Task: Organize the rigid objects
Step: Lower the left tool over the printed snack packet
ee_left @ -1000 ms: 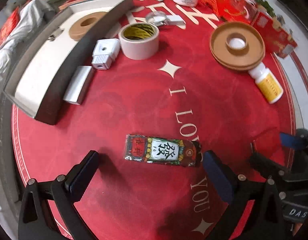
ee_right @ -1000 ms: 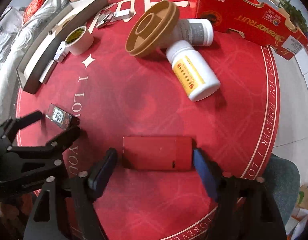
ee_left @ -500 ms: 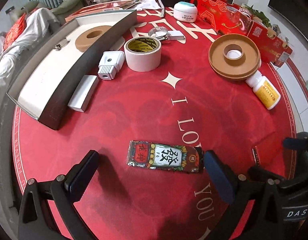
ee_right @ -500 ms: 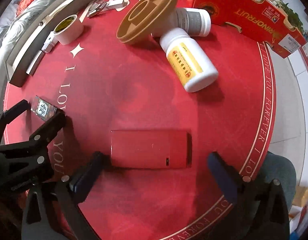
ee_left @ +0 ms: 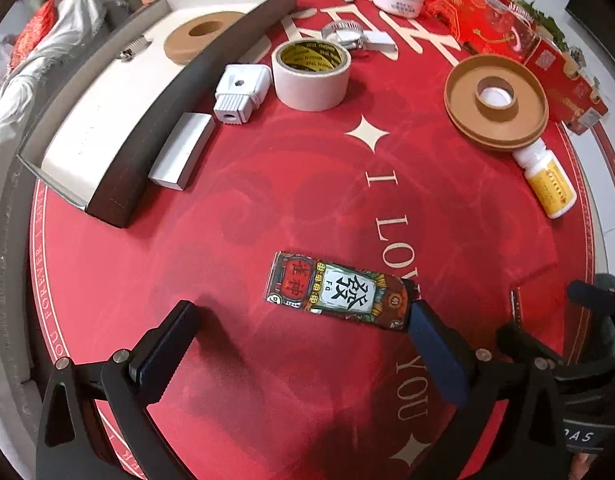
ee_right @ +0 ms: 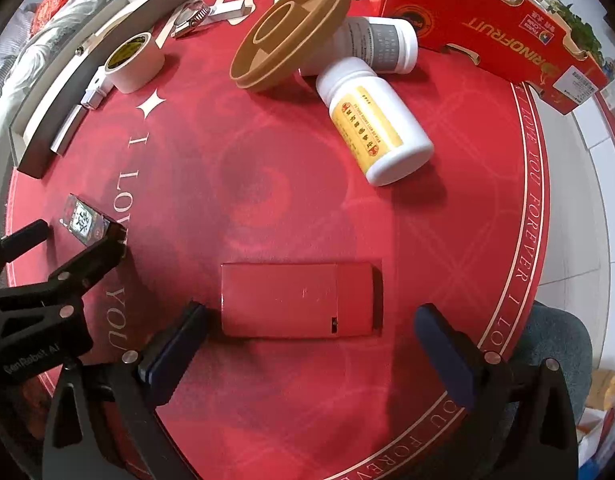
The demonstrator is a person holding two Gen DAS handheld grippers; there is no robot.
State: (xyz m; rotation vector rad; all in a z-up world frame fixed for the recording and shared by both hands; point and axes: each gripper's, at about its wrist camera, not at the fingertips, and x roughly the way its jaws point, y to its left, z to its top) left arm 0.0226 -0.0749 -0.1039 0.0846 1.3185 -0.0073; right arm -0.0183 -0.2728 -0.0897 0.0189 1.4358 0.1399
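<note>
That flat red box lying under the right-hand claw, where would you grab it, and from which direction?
From straight above, I'd say, with the pads on its two short ends. The red box lies flat on the tablecloth, so only its edges offer a hold. The right gripper already hangs open over it, one pad beside the left end and the other clear of the right end.

On the round table (ee_left: 267,208), the tape roll (ee_left: 310,74) sits between the tray (ee_left: 147,120) and ring-shaped dish (ee_left: 495,100), the printed box (ee_left: 337,294) nearer.
</note>
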